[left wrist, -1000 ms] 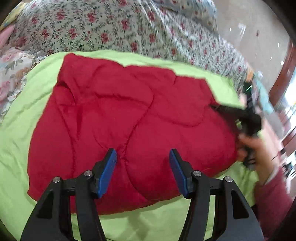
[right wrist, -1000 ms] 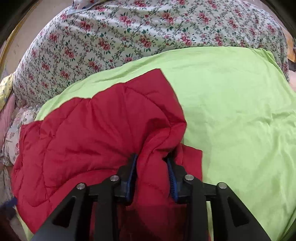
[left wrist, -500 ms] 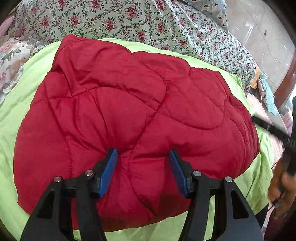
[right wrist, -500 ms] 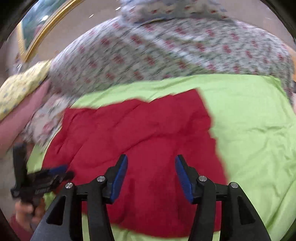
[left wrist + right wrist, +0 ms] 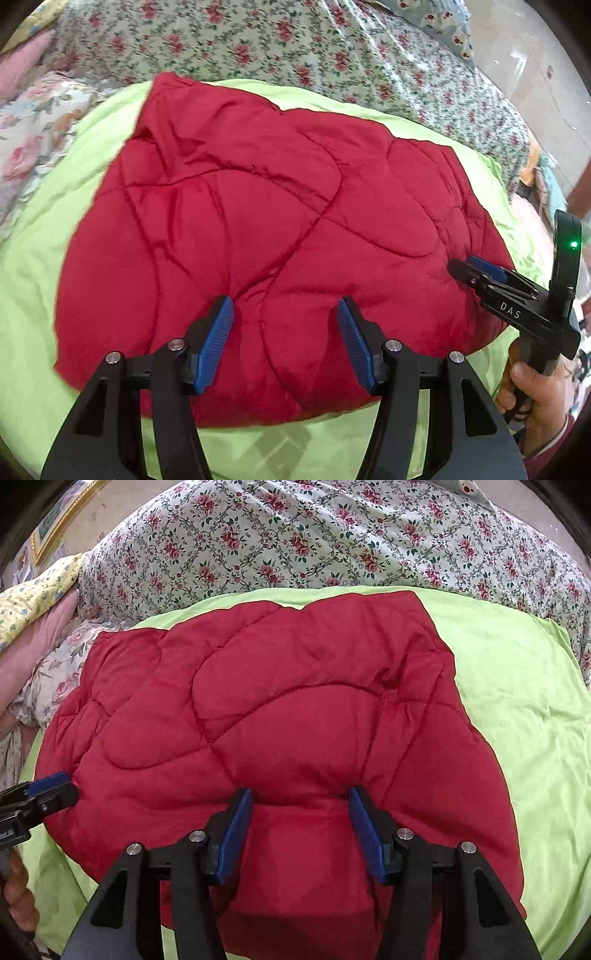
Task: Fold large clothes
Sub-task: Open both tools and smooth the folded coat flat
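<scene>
The left gripper [image 5: 284, 332] hangs low over the near edge of the red quilted jacket [image 5: 266, 236], its blue-padded jaws spread wide with nothing between them; the tips sit just above or lightly on the padding, and which of the two cannot be told. In the right wrist view only its tip [image 5: 48, 794] shows at the left border, touching the jacket's left edge, with the rest of the tool and most of the hand [image 5: 18, 893] that holds it cut off by the frame.

The jacket lies folded into a rough, puffy block on a lime-green sheet [image 5: 33, 266], which is spread over a flowered bedspread [image 5: 332, 48]. Green shows on all sides of the jacket, most widely to the right in the right wrist view [image 5: 524, 709]. The jacket's near edge is hidden behind the gripper bodies in both views.

The right gripper [image 5: 301, 827] also stands with its jaws wide apart, pressed into the jacket's near right part so a ridge of padding bulges up between the pads without being pinched. From the left wrist view it [image 5: 480, 273] reaches in from the right with its tip on the jacket's right edge, gripped from below by the right hand [image 5: 535, 387]; from that side angle its jaws cannot be judged.

At far left, pillows [image 5: 33, 598] crowd the sheet's edge.
</scene>
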Demonstrator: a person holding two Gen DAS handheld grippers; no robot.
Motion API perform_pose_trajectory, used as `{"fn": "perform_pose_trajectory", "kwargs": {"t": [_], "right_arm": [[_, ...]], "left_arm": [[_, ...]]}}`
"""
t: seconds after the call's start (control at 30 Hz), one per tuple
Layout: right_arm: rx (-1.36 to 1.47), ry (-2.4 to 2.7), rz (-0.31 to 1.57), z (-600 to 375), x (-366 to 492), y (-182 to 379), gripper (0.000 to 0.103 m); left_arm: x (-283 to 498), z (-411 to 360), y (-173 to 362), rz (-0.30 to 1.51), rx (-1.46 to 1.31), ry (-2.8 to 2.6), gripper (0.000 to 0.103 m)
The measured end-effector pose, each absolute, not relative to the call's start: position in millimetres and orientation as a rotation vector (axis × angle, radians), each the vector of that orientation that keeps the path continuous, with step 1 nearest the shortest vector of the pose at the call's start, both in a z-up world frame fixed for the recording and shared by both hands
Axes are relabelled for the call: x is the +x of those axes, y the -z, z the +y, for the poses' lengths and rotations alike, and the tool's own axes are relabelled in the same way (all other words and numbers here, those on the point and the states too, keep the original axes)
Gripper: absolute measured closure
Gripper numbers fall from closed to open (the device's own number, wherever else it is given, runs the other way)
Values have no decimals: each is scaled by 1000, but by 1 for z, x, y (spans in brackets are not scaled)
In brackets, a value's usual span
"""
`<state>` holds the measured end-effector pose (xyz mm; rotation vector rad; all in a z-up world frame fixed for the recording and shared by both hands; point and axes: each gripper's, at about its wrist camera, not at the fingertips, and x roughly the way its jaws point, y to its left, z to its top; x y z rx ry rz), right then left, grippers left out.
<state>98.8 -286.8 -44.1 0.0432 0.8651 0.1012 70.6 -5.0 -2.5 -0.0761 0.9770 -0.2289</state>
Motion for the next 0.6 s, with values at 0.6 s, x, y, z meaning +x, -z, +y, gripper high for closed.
{"fn": "perform_pose_trajectory", "kwargs": {"t": [0.6], "right_arm": [[70, -98, 855, -289, 93, 45, 47]], "left_arm": [[71, -6, 7, 948, 24, 81, 31]]}}
